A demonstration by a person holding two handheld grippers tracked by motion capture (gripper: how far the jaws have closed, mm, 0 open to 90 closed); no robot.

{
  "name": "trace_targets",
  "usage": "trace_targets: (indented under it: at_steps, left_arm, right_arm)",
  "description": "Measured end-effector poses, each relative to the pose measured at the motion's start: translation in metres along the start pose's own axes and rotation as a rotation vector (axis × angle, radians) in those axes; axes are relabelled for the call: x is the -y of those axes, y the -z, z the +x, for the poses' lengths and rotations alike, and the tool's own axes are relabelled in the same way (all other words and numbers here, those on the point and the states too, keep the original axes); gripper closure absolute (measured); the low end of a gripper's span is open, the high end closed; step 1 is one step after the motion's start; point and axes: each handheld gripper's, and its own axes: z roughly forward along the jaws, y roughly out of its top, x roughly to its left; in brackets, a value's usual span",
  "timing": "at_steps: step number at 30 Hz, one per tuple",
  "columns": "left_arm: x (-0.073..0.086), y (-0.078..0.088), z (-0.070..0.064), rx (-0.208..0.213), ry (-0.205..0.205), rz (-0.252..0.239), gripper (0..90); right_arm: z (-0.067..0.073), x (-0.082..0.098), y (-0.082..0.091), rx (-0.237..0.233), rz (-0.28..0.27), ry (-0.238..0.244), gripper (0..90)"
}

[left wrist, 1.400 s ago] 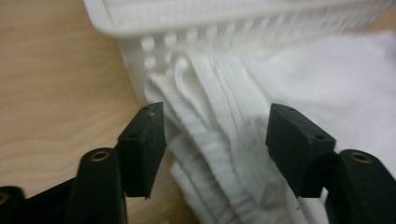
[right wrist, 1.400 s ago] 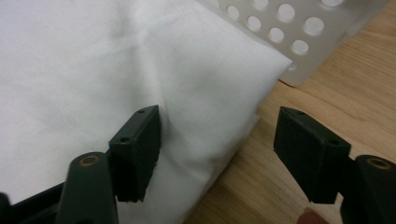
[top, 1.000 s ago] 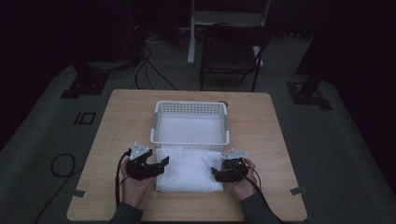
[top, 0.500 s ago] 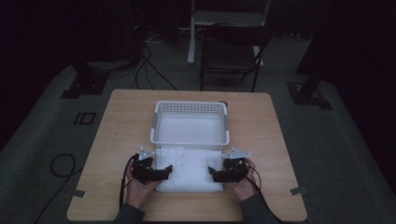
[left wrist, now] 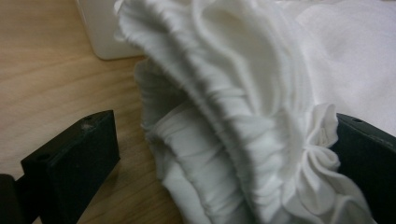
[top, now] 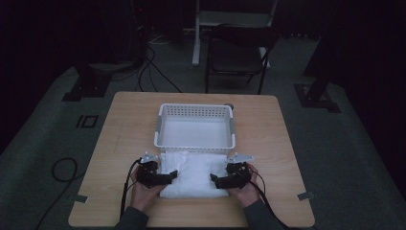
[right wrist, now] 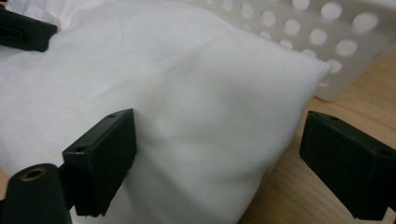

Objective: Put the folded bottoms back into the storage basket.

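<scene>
Both tools released, left tool (top: 168,175) and right tool (top: 216,179) straddling the cloth (top: 194,175) ends, and a shallow bite could drop loose folds.

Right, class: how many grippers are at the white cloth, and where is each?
2. The left gripper is at the cloth's left edge, the right gripper at its right edge, both in front of the basket. Both are open.

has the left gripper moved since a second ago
Yes. The left gripper has come down the high view, away from the white perforated plastic basket, toward the table's near edge.
</scene>
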Motion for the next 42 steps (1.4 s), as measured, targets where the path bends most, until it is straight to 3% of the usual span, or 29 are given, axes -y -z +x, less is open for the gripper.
trace_targets:
  at_steps: [2, 10, 13, 16, 19, 22, 25, 27, 28, 35, 42]
  left_arm:
    - [-0.001, 0.0, 0.0, 0.005, -0.007, 0.005, 0.0]
    - [-0.004, -0.002, 0.002, 0.036, -0.028, 0.024, 0.0]
    - [-0.004, -0.001, 0.004, 0.086, -0.025, 0.032, 5.7]
    - [-0.004, 0.0, 0.004, 0.126, -0.004, 0.035, 15.2]
    - [-0.003, 0.0, 0.006, 0.171, 0.042, 0.042, 26.2]
    - [-0.003, 0.001, 0.005, 0.194, 0.053, 0.044, 35.2]
    - [-0.004, 0.004, 0.003, 0.206, 0.063, 0.041, 44.4]
    - [-0.004, 0.005, 0.007, 0.251, 0.126, 0.042, 49.3]
    - [-0.004, 0.006, 0.009, 0.265, 0.137, 0.038, 50.6]
    - [-0.005, 0.017, -0.002, 0.233, 0.065, 0.003, 53.4]
    - [-0.002, 0.025, -0.006, 0.253, 0.06, -0.021, 54.7]
  right_arm:
    - [-0.004, 0.001, -0.005, 0.006, 0.019, -0.027, 10.8]
    - [-0.024, 0.007, -0.022, -0.146, 0.08, -0.182, 11.2]
    - [-0.026, 0.007, -0.022, -0.174, 0.076, -0.183, 13.6]
    - [-0.028, 0.007, -0.024, -0.238, 0.07, -0.2, 24.9]
    - [-0.036, 0.006, -0.028, -0.336, 0.071, -0.256, 36.1]
    - [-0.042, 0.006, -0.032, -0.393, 0.079, -0.311, 47.9]
    - [-0.04, 0.007, -0.031, -0.395, 0.07, -0.296, 60.0]
    - [-0.037, 0.006, -0.027, -0.382, 0.053, -0.265, 64.9]
    - [-0.036, 0.006, -0.026, -0.378, 0.045, -0.247, 65.7]
    - [-0.031, 0.006, -0.017, -0.363, 0.011, -0.205, 67.6]
    - [-0.024, 0.006, -0.005, -0.355, -0.008, -0.167, 67.8]
